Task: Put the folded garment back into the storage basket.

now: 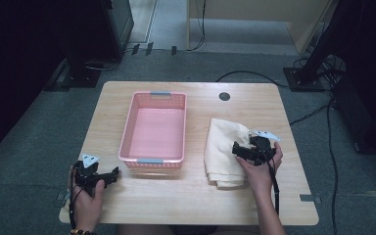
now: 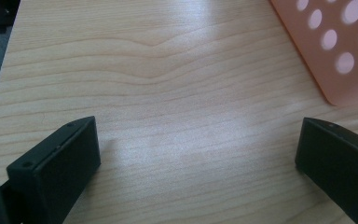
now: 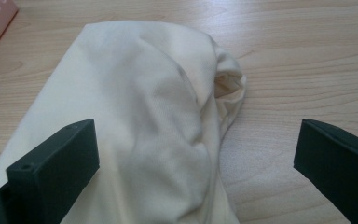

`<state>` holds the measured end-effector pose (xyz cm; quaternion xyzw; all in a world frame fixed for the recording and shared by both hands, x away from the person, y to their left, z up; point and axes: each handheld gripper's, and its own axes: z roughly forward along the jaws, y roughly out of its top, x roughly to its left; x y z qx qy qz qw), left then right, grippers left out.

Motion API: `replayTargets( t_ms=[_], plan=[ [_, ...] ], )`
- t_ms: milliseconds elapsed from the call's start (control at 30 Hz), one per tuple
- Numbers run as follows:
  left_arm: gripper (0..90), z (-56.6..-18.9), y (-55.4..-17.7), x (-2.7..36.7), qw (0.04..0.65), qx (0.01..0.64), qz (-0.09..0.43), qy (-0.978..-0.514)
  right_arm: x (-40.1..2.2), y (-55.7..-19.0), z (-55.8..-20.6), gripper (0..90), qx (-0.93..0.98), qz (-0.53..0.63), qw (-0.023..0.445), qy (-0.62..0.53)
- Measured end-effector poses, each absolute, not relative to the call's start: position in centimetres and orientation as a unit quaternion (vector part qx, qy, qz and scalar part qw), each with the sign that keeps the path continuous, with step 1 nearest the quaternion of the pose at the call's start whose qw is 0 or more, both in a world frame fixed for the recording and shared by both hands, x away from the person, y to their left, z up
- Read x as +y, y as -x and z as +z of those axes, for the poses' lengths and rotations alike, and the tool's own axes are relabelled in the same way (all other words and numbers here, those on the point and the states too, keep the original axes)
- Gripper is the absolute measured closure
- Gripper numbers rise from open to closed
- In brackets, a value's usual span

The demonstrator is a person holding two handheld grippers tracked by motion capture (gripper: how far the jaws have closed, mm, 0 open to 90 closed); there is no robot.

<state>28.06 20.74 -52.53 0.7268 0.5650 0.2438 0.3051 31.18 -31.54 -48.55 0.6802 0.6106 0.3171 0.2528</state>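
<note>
Softly rumpled, the cream cloth (image 3: 135, 116) lies folded on the pale wood-grain table (image 1: 196, 196), right of the pink perforated plastic basket (image 1: 154, 128). Above it the right gripper (image 1: 240, 150) hovers, its blocky black jaws spread wide, holding nothing. Beside the basket's near corner, the left gripper (image 1: 111, 174) gapes equally wide over bare wood.

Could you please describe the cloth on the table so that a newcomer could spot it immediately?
Find the wooden table, then the pink basket near its middle. To the basket's right lies the cloth, under the open right gripper. It is the one soft, cream, folded thing there.
</note>
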Motion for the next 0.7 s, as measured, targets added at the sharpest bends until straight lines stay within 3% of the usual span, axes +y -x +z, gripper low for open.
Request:
replayTargets(
  t_ms=[700],
  plan=[
    [0.0, -52.5, -28.1, 20.7, 0.305, 0.565, 0.244, -0.727, -30.1, -32.6, -49.6, 0.0, 0.618, 0.287, 0.249, -0.688]
  ],
)
